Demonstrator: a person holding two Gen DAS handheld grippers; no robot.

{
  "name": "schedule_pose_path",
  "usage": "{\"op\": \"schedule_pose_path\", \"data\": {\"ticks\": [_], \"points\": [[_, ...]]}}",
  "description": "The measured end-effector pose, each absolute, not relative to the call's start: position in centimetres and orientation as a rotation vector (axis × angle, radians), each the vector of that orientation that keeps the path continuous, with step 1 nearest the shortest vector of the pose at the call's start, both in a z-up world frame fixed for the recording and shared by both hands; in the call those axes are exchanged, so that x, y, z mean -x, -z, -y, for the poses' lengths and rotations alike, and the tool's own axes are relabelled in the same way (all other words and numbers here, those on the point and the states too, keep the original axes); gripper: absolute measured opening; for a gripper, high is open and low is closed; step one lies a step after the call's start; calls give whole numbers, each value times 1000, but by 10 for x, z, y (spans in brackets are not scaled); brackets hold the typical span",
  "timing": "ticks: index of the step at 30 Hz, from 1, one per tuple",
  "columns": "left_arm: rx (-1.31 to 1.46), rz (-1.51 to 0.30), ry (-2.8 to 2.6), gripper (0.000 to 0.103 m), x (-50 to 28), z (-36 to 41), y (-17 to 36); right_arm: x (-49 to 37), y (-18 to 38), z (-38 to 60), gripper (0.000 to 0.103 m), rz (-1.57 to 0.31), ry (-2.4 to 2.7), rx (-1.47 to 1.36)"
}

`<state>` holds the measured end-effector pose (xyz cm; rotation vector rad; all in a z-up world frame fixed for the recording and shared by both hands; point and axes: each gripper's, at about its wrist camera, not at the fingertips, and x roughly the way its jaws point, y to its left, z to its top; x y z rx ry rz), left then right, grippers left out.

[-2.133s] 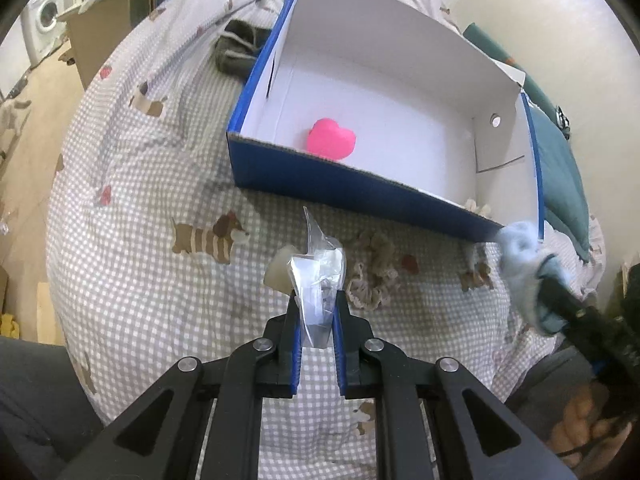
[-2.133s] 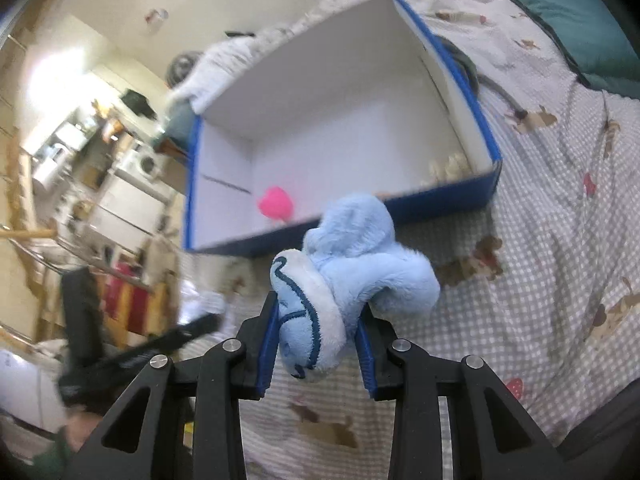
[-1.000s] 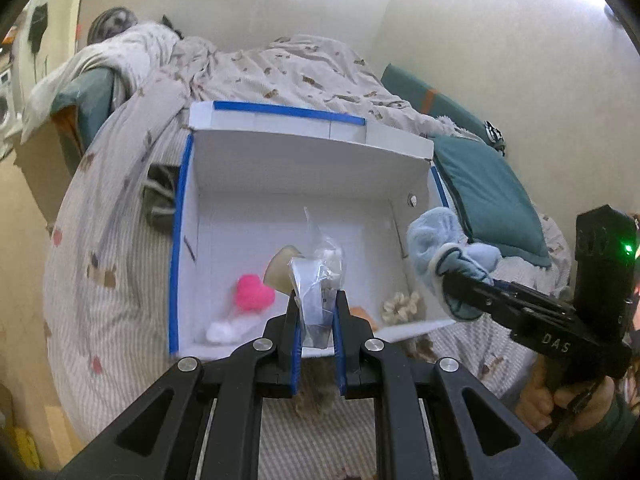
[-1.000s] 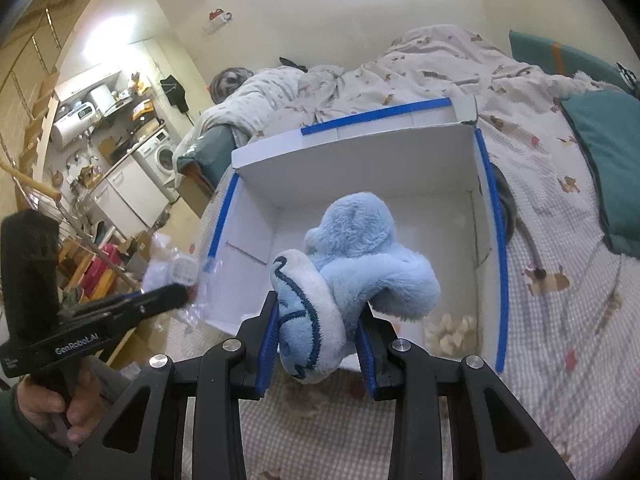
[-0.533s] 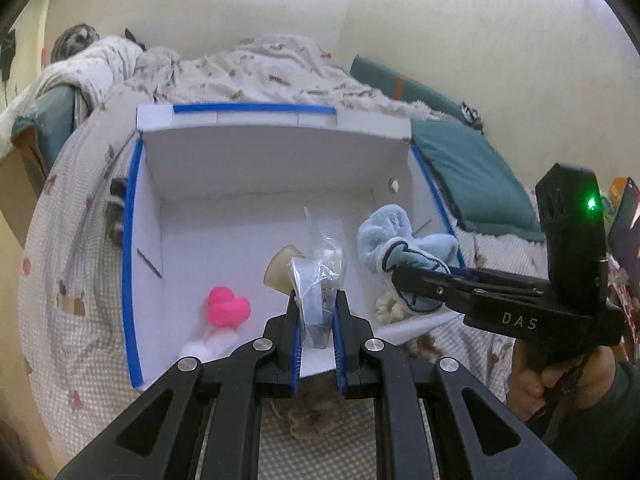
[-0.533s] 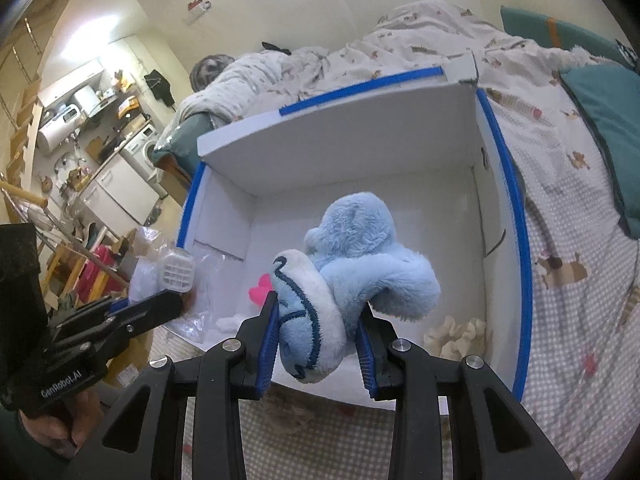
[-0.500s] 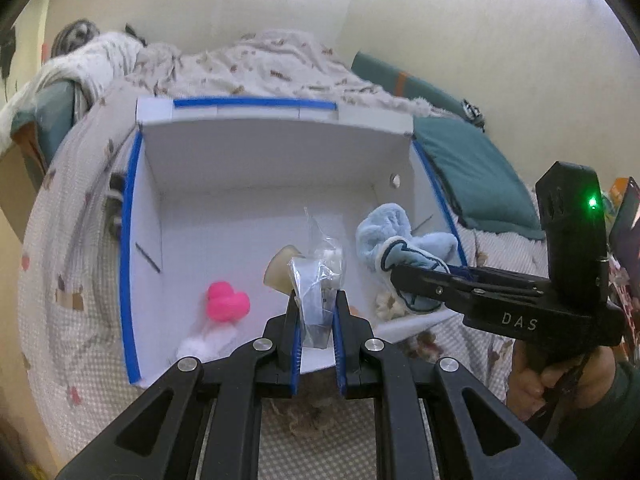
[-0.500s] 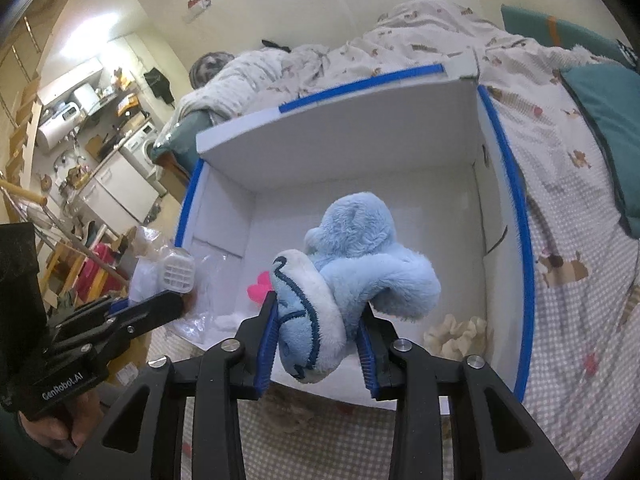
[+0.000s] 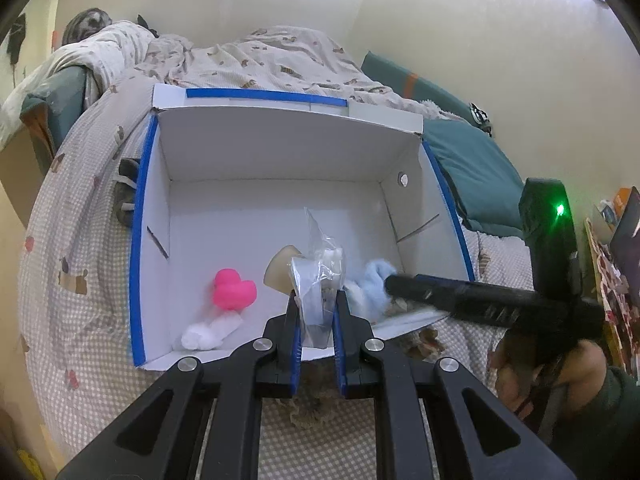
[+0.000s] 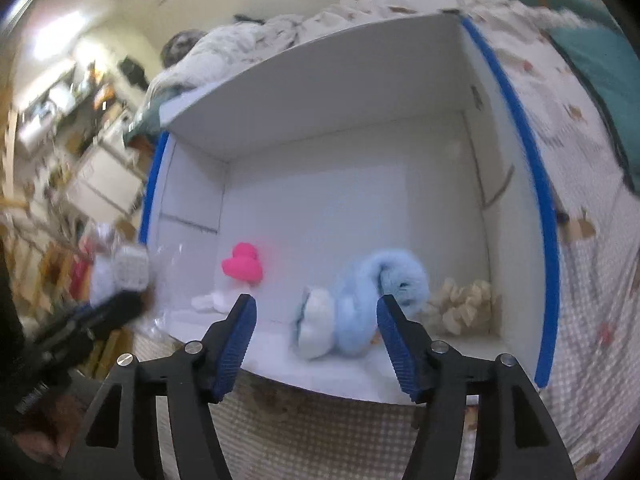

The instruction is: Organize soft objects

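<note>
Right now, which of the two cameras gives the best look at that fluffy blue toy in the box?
The right wrist view. There the blue plush toy lies whole on the floor of the box, between the opening jaws of the right gripper, untouched. In the left wrist view only a pale blue tuft shows, behind the right gripper.

Blue plush toy (image 10: 360,304) lies curled on floor of white box w/ blue rim (image 10: 516,92), near front wall. Pink heart (image 10: 243,263) to its left, white fluffy bit (image 10: 214,300) by it; cream scrunchie (image 10: 466,298) in right corner. Clear plastic bag (image 9: 318,280) pinched upright over box front.
</note>
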<state>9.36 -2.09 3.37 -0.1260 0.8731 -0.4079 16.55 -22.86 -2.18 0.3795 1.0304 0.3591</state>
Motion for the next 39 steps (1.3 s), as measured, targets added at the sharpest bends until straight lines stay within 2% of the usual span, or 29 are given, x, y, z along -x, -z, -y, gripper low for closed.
{"op": "schedule_pose_path", "data": {"ticks": [8,14,19,26,36,39], "points": [[154,-862,639,12,-55,21,-52,-142,12,244,69,-1008,-621,-699],[-13,-888,793,12,-16,42,-52,-136,13,242,69,-1033,-682,-688],[-52,-895,806,12,-10,42,-47,-132,27,223,64,-1156,-806,-638],[-147,-898,846,12,1,53,-40,-130,43,209,63,-1255,-896,-645],[-186,-904,880,12,8,56,-38,-131,40,209,63,-1245,-952,-667],[-196,-895,869,12,8,58,-39,-123,34,199,63,-1244,-999,-592]]}}
